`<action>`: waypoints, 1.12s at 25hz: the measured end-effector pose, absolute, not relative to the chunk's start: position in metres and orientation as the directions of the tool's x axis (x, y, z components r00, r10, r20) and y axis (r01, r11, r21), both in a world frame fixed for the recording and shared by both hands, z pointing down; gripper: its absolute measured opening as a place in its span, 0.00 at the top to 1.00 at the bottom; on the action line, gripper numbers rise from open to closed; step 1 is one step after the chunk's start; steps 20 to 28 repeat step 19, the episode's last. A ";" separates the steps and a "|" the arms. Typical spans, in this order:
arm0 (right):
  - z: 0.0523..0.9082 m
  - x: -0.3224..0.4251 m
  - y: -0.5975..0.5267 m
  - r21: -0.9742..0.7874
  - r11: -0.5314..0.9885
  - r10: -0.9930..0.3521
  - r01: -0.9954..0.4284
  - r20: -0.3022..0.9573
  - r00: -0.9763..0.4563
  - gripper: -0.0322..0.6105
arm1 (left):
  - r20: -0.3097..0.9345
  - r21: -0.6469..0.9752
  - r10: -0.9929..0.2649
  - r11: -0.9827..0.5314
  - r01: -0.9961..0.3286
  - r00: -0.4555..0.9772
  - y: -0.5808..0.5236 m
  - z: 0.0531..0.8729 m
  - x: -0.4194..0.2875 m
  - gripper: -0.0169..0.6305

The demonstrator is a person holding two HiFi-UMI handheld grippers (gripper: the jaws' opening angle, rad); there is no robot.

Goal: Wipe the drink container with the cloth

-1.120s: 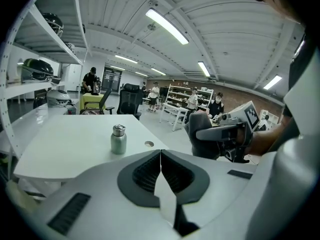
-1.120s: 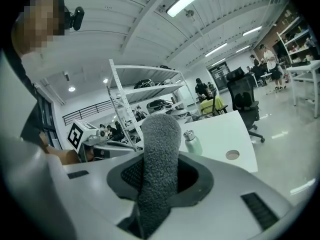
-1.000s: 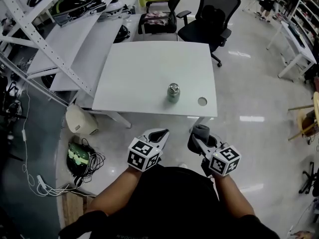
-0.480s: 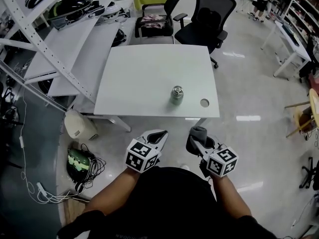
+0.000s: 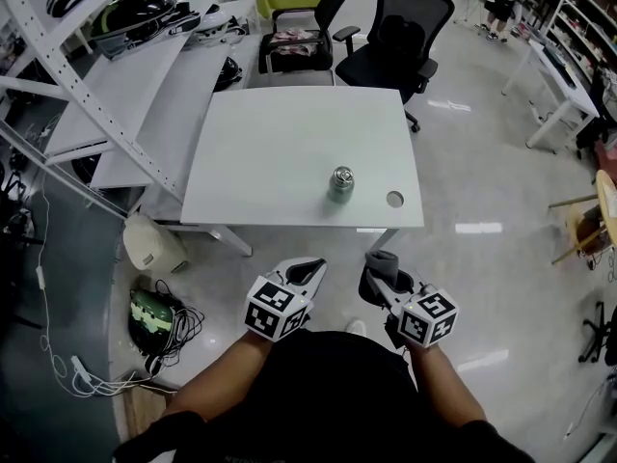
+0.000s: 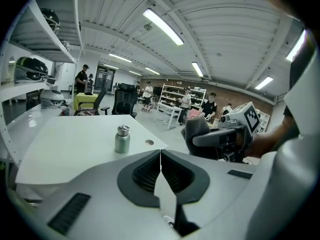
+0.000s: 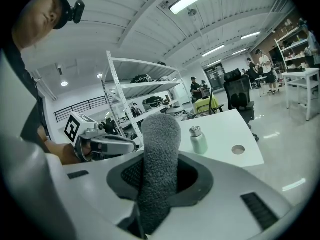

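Observation:
A small pale-green drink container (image 5: 340,184) with a silver cap stands upright on the white table (image 5: 280,152), near its front edge; it shows too in the left gripper view (image 6: 122,139) and the right gripper view (image 7: 198,139). My left gripper (image 5: 309,272) is held short of the table, jaws shut with nothing between them. My right gripper (image 5: 378,270) is beside it, shut on a folded grey cloth (image 7: 159,166) that sticks up between the jaws, cloth (image 5: 383,259). Both grippers are well apart from the container.
A round cable hole (image 5: 394,200) lies right of the container. Two office chairs (image 5: 397,29) stand behind the table. White shelving (image 5: 87,85) runs along the left. A beige bin (image 5: 152,244) and cables (image 5: 159,326) lie on the floor at front left.
The view has shifted slightly; both grippers have drifted a little lower in the head view. Neither grip has changed.

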State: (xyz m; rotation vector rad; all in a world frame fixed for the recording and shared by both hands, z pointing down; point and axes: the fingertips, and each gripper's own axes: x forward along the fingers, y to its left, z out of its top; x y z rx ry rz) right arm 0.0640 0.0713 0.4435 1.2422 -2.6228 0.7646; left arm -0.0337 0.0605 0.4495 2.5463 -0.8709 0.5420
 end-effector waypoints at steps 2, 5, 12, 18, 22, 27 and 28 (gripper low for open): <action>0.444 0.064 0.073 -0.386 0.529 -0.684 -0.756 0.333 -0.649 0.78 | 0.474 0.239 -0.488 -0.730 -0.641 0.733 0.062 0.450 -0.034 0.95; 0.445 0.063 0.073 -0.387 0.530 -0.684 -0.754 0.331 -0.650 0.78 | 0.473 0.238 -0.493 -0.727 -0.644 0.731 0.063 0.450 -0.036 0.95; 0.444 0.063 0.072 -0.389 0.529 -0.688 -0.754 0.324 -0.650 0.78 | 0.470 0.231 -0.499 -0.727 -0.647 0.728 0.063 0.447 -0.039 0.95; 0.444 0.062 0.071 -0.390 0.531 -0.689 -0.752 0.318 -0.651 0.78 | 0.469 0.225 -0.504 -0.726 -0.650 0.725 0.062 0.448 -0.041 0.95; 0.444 0.062 0.072 -0.390 0.531 -0.689 -0.752 0.317 -0.652 0.78 | 0.469 0.225 -0.505 -0.725 -0.651 0.725 0.062 0.448 -0.041 0.95; 0.444 0.062 0.072 -0.390 0.531 -0.689 -0.752 0.317 -0.652 0.78 | 0.469 0.225 -0.505 -0.725 -0.651 0.725 0.062 0.448 -0.041 0.95; 0.444 0.062 0.072 -0.390 0.531 -0.689 -0.752 0.317 -0.652 0.78 | 0.469 0.225 -0.505 -0.725 -0.651 0.725 0.062 0.448 -0.041 0.95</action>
